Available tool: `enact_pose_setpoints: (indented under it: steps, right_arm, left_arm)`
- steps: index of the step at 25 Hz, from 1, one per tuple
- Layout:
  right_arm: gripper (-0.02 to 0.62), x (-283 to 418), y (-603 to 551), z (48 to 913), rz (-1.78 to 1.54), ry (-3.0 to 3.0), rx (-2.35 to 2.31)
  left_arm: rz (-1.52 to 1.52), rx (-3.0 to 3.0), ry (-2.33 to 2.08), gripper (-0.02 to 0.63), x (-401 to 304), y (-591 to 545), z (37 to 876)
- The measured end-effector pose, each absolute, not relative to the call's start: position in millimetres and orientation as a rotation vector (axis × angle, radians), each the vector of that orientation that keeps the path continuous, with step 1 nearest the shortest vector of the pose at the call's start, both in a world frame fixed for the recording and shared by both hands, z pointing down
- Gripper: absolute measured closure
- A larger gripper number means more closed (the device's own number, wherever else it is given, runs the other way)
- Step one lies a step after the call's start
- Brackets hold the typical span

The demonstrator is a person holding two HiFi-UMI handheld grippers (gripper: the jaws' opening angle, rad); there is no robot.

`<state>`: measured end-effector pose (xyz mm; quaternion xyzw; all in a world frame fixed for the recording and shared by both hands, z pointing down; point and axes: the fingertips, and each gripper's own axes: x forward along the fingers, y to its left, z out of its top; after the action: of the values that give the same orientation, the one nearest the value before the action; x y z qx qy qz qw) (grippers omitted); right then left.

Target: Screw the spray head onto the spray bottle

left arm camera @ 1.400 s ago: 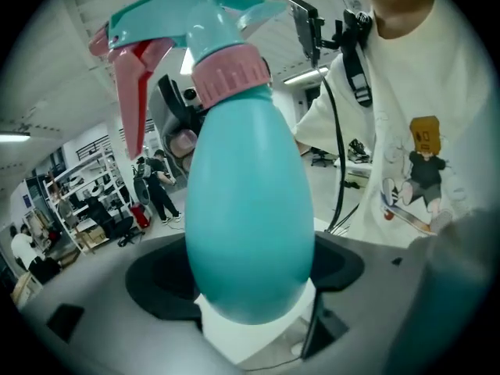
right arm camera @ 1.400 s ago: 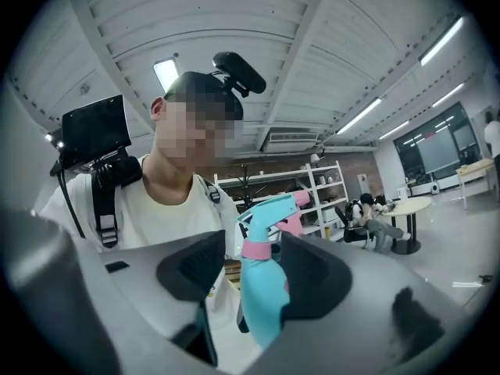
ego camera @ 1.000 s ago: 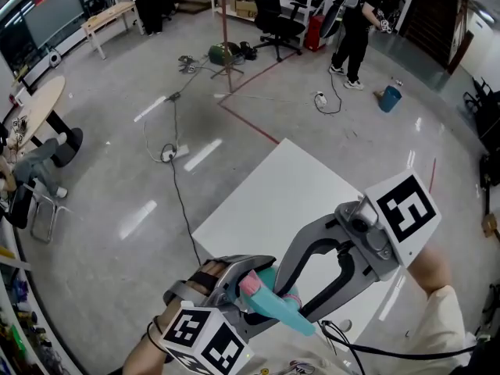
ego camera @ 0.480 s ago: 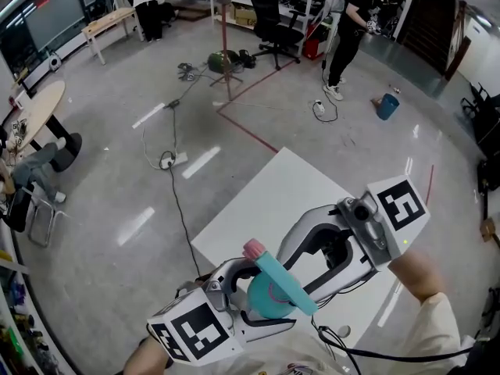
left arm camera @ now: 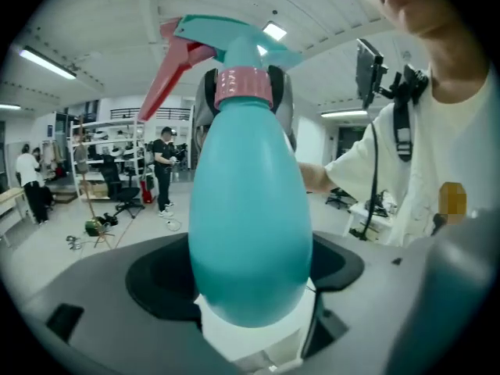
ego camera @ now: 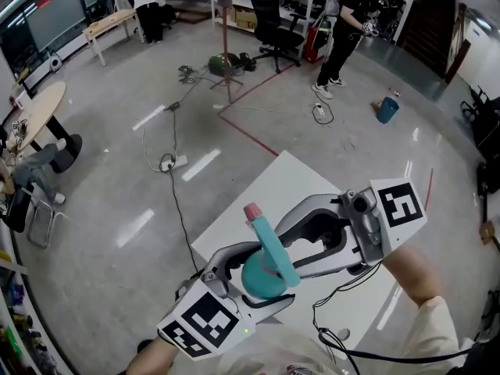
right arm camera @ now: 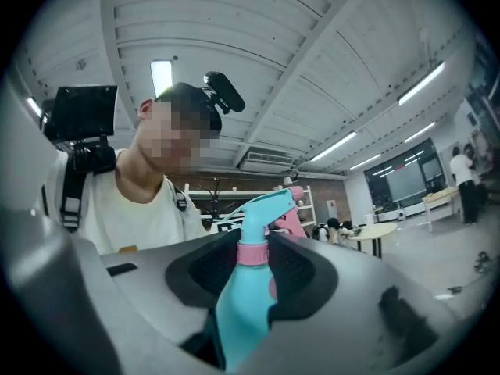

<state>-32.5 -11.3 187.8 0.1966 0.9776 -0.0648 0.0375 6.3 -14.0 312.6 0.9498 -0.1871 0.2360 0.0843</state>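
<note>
The teal spray bottle (left arm camera: 250, 233) sits between the left gripper's (ego camera: 264, 278) jaws, which are clamped wide on its rounded body. The spray head (right arm camera: 266, 205) is on the bottle's neck. There the right gripper (ego camera: 285, 250), facing the left one, pinches the pink collar (right arm camera: 252, 254).

Cables (ego camera: 173, 143) trail across a glossy grey floor (ego camera: 101, 186) beyond the white table (ego camera: 266, 201).

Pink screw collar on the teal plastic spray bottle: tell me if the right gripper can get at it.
Likely yes: the right gripper seems clamped round the pink screw collar; the left gripper holds the teal plastic spray bottle lower.
</note>
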Motion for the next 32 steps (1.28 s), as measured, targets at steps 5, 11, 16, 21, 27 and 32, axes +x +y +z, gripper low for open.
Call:
enact_pose_setpoints:
  steps: [5, 11, 16, 21, 27, 32]
  right_arm:
    - [0.466, -43, -45, 203, -0.138, 3.085, 0.158]
    - [0.465, -52, -62, 216, 0.004, 3.072, -0.278]
    - [0.461, -56, -62, 213, 0.002, 3.065, -0.293]
    - [0.404, -52, -56, 226, -0.067, 3.078, -0.214]
    - [0.382, -30, -57, 216, -0.064, 3.132, -0.065]
    - [0.344, -7, -57, 213, -0.037, 3.155, 0.071]
  left_arm:
    - [0.707, 2.735, -0.874, 0.187, -7, -53, 329]
    - [0.660, 2.678, -1.121, 0.186, -15, -81, 344]
    - [0.662, 2.726, -1.125, 0.187, -17, -85, 333]
    - [0.654, 2.786, -1.141, 0.186, -27, -81, 337]
    - [0.676, 2.893, -1.042, 0.187, -29, -80, 323]
    - [0.669, 3.025, -0.726, 0.187, -23, -49, 327]
